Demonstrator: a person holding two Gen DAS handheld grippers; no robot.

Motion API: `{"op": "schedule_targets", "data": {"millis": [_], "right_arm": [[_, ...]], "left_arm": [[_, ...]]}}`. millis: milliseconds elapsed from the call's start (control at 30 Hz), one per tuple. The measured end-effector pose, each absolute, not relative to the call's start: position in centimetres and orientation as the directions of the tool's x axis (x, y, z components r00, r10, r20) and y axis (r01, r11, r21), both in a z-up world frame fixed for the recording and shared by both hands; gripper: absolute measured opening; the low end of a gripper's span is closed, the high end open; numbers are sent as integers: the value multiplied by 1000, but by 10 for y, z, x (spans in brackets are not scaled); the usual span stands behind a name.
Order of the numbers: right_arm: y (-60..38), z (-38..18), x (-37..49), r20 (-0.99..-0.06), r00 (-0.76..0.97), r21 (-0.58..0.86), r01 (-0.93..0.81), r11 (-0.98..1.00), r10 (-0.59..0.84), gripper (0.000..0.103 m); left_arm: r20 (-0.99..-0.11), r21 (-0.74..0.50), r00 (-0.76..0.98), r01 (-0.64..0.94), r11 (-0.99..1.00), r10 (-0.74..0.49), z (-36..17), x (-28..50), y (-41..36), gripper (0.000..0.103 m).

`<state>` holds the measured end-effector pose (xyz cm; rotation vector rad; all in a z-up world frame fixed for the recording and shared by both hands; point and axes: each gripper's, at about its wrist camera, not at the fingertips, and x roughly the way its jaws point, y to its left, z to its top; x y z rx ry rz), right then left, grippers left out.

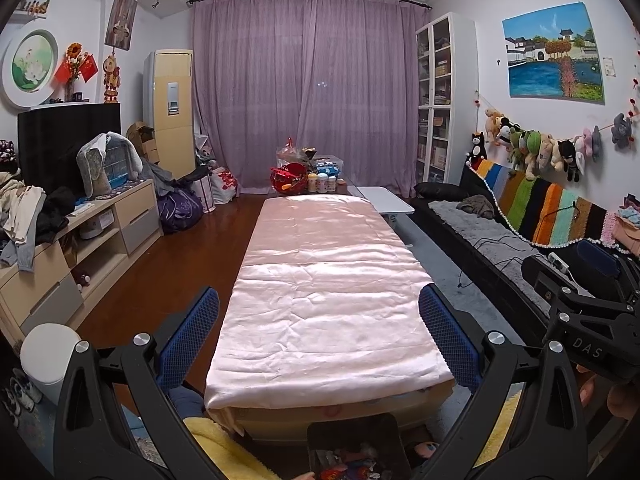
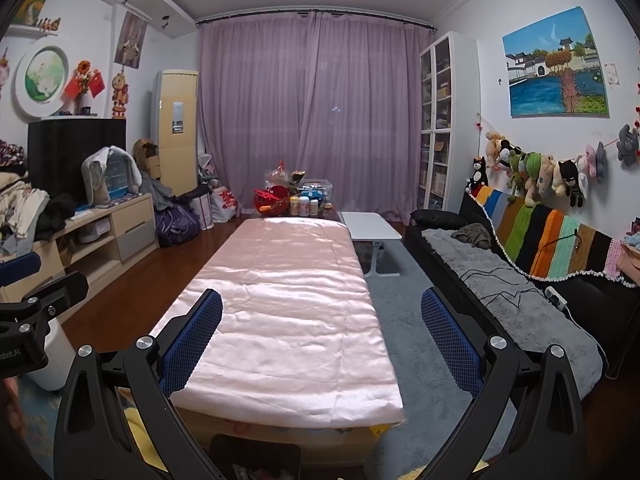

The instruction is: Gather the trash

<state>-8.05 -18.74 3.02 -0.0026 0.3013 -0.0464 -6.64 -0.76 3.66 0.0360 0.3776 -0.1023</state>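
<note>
My left gripper (image 1: 319, 292) hangs open over the near end of a long table under a pink satin cloth (image 1: 320, 280), with nothing between its blue pads. My right gripper (image 2: 321, 294) is open too, over the same cloth (image 2: 280, 300), and also shows at the right edge of the left wrist view (image 1: 588, 280). I see no loose trash on the cloth. A white round bin (image 1: 50, 354) (image 2: 60, 356) stands on the floor at the near left. A dark tray (image 1: 354, 436) holding small colourful bits sits below the table's near edge.
A red basket (image 1: 288, 178), small bottles (image 1: 320, 182) and a plastic box crowd the table's far end. A black sofa with a grey throw (image 2: 500, 292) runs along the right. A white side table (image 2: 372, 226) stands beside it. A cluttered cabinet (image 1: 100, 232) lines the left.
</note>
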Motion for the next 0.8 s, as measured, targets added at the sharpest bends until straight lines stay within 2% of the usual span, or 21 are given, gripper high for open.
{"op": "schedule_targets", "data": {"millis": [267,400,600,800], "right_arm": [[-190,29,-80,-298,953,-5,55,998,-54,100],[-190,28,-79,-302,952,-4,55,998,-54,100],[-192,27,-77,-308,950,-1,55,999,-52,100],[-193,27,-77,-305,951,-2,57,998,-55,100]], "left_arm": [[-345,26,936,89,996,-75,37,-71,-13,95],[-339,-1,935,110,994,-104,37,-71,-10,95],[-339,35,939,68,997,-52,35,-71,-9,95],[-336,43,940,78,996,-59,37,-73,-11,95]]}}
